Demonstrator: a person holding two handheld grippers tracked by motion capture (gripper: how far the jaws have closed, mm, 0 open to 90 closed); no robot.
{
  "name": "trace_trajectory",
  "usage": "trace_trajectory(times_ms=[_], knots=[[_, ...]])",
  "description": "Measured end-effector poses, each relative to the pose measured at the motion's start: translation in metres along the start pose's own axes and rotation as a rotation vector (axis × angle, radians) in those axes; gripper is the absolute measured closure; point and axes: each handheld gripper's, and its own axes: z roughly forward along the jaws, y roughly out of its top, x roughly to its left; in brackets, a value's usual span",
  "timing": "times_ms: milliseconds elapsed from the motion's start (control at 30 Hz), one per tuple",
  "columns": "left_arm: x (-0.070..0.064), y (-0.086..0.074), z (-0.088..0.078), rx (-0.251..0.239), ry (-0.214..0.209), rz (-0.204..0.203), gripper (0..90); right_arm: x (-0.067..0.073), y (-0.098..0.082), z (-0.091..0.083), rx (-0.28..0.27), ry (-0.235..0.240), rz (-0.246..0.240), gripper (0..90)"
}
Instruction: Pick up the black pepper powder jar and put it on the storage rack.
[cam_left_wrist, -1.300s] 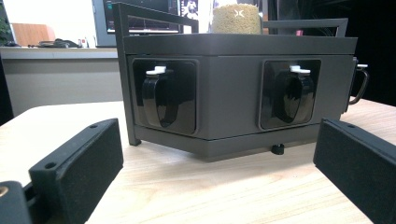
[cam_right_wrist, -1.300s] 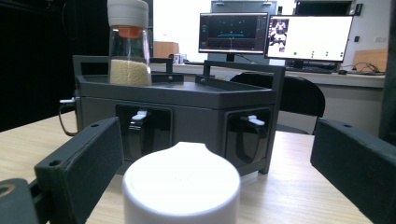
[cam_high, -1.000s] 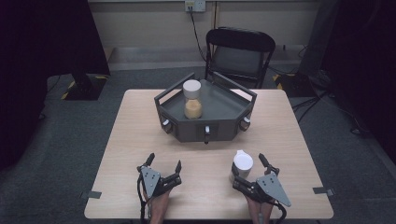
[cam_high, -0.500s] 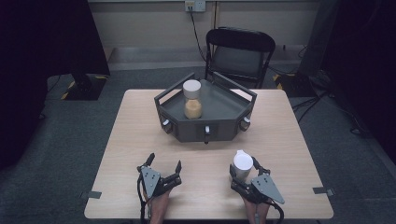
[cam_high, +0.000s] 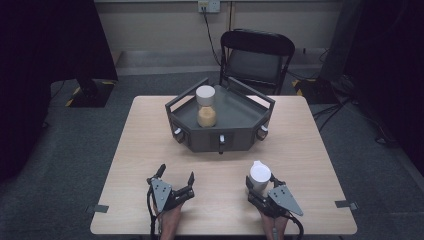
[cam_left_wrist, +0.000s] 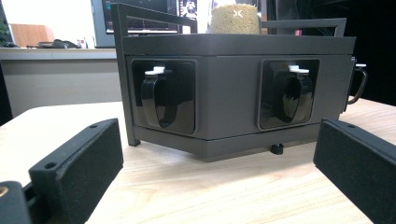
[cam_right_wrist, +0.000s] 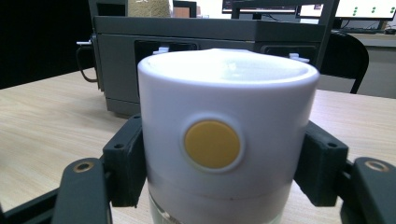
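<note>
Left gripper (cam_high: 176, 178) rests near the table's (cam_high: 310, 150) front edge, left of centre, jaws spread wide with nothing between them; its own view looks along the tabletop at the grey tray's (cam_left_wrist: 233, 84) front faces, each with a black latch recess.

Right gripper (cam_high: 261, 183) sits near the front edge, right of centre, jaws pinching a white-lidded jar (cam_high: 260, 176) on both sides. In the right gripper view the lid (cam_right_wrist: 229, 140) shows a round yellow button (cam_right_wrist: 212, 144) facing the camera; the jar stands upright.

Tray sits at table centre, toward the far side. A second jar (cam_high: 206, 106), white lid, tan contents, stands upright in it on the left. Black chair (cam_high: 257, 55) behind the table.
</note>
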Motion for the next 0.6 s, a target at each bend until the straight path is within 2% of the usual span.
trace_trajectory(times_ms=[433,600], knots=[[0.0003,-0.0001,0.0000,0.000,-0.002,0.001,0.7,0.0000,0.0057,0.0013,0.018,-0.006,0.012,30.1],[0.0003,-0.0001,0.0000,-0.001,-0.002,0.001,0.7,-0.0004,0.0082,0.0005,0.005,0.002,0.022,30.2]])
